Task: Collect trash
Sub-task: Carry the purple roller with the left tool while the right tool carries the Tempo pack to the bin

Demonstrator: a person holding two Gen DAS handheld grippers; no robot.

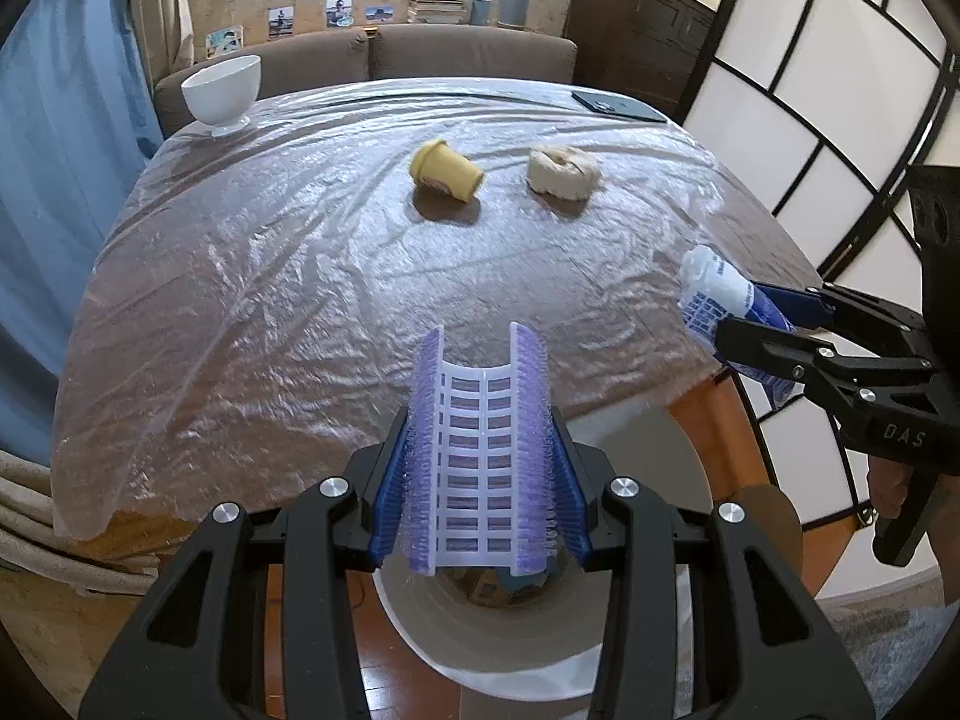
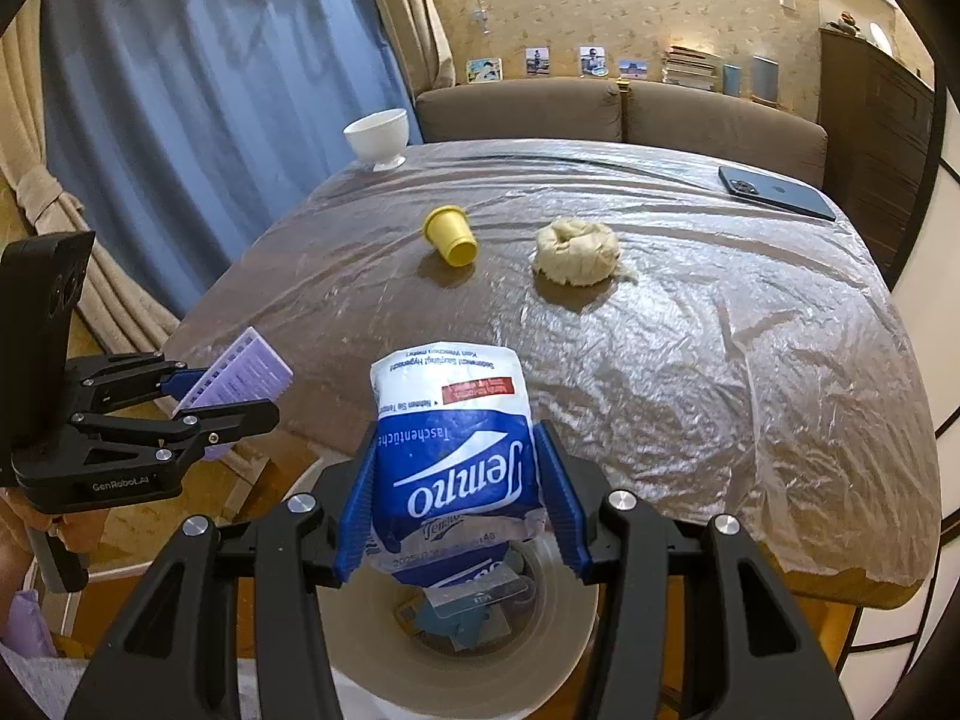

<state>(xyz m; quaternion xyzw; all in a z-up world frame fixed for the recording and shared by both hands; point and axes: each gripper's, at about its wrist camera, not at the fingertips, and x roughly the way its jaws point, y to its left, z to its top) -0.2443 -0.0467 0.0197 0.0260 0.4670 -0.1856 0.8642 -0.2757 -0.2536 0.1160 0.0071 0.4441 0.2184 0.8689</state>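
My left gripper (image 1: 480, 414) is shut on a purple and white plastic strip with rows of slots (image 1: 480, 450), held over the mouth of a white bin (image 1: 498, 648) on the floor at the table's near edge. My right gripper (image 2: 456, 468) is shut on a blue and white Tempo tissue pack (image 2: 456, 450), also above the bin (image 2: 456, 660), which holds some scraps. In the left wrist view the tissue pack (image 1: 714, 294) shows at the right in the right gripper (image 1: 744, 318). On the table lie a tipped yellow cup (image 1: 445, 171) and a crumpled beige wad (image 1: 561, 171).
The table (image 1: 270, 300) is covered with clear crinkled plastic film. A white bowl (image 1: 222, 93) stands at its far left corner, a dark phone (image 2: 777, 192) at its far right. A brown sofa (image 1: 468, 54), blue curtain and a panelled screen (image 1: 798, 90) surround it.
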